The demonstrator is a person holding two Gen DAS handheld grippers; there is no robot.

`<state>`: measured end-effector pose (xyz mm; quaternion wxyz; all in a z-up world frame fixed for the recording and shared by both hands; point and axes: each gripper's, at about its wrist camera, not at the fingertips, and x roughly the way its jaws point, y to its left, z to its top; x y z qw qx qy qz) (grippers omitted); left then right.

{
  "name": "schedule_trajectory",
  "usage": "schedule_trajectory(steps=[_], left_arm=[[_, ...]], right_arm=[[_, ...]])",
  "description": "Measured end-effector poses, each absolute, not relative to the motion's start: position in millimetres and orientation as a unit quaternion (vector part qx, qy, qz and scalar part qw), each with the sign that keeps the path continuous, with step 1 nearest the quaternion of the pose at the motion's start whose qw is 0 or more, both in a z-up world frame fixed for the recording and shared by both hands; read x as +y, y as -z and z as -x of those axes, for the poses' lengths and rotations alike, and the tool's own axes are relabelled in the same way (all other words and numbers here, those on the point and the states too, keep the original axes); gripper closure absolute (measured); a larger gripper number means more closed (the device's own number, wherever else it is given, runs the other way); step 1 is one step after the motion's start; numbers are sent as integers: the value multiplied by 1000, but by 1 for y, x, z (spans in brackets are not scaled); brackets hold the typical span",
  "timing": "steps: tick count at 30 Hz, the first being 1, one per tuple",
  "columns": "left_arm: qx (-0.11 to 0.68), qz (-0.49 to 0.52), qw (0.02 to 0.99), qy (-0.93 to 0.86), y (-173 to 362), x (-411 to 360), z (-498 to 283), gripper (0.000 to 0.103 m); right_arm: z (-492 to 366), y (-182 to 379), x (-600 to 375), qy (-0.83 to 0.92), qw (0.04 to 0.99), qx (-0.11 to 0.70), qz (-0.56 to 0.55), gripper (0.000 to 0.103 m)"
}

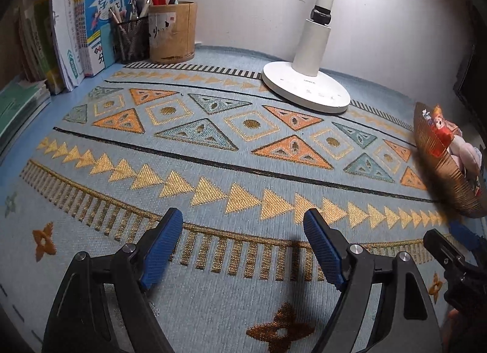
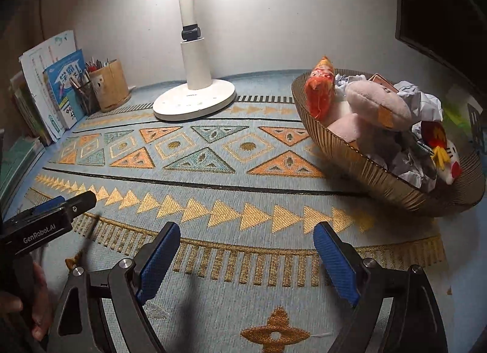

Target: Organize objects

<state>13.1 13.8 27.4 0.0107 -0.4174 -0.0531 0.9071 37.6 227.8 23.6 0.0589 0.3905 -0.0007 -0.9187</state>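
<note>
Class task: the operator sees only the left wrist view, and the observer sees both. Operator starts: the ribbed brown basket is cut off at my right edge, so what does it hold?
Observer: The ribbed brown basket is heaped with a pink plush toy, crumpled white paper and an orange-red stuffed toy.
Operator: Is the right gripper carrying anything?
Observer: No. The right gripper is open, with only the patterned blue woven mat between its fingers.
Operator: What lies beyond the basket?
Observer: A dark-framed panel on the wall, above and behind it.
</note>
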Motion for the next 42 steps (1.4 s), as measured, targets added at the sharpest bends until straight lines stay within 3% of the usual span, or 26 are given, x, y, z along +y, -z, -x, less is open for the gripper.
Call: schedule_trajectory(steps=[7, 42], left_arm=[[-10, 440, -18, -898, -22, 25, -8, 20], [-9, 443, -18, -896, -21, 22, -8, 15]], right_arm=[[-23, -7, 230, 896, 40, -2, -443, 14], [-31, -9, 214, 902, 34, 49, -428, 8]])
